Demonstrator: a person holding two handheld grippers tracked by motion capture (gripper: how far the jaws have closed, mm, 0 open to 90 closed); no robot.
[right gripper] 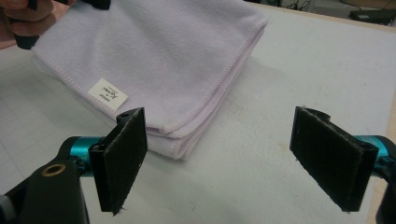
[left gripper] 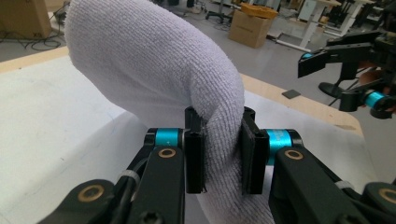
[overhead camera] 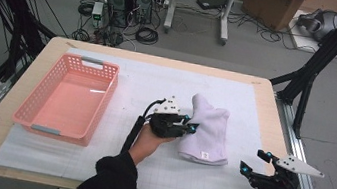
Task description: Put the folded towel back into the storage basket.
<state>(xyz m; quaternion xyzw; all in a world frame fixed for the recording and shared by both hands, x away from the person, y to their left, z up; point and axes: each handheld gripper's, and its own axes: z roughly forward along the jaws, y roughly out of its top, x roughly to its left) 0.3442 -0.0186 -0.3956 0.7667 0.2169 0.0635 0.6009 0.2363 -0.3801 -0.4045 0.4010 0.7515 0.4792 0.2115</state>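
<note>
Left claw (left gripper: 223, 161): jaws pinched tight on a bunched fold of the pale lilac folded terry towel (left gripper: 154, 70), the black pads pressing the cloth from both sides; the fabric rises out of the grip and arches up and away to the left in the left gripper view. From above, the left claw (overhead camera: 191, 126) sits at the towel's left edge, roughly midway along it, with the person's left hand (overhead camera: 149, 139) and dark sleeve behind it. The towel (overhead camera: 209, 131) lies near the middle of the counter on a white gridded mat (overhead camera: 145, 172), folded into a long stack, a small white label (overhead camera: 204, 155) at its near end. Right claw (right gripper: 233, 158): jaws standing wide apart, nothing between the pads, hovering just off the towel's near corner; the towel (right gripper: 154, 60) shows its stitched hem and layered folds there, label (right gripper: 108, 94) facing up. In the high view the right claw (overhead camera: 255, 163) is at the near right of the mat, close to the towel but apart from it, with its grey three-cornered plate (overhead camera: 300, 166) on top. Farther out: a salmon-pink slotted plastic basket (overhead camera: 32, 109) on the left part of the light wooden counter (overhead camera: 267, 96), well apart from the towel.
</note>
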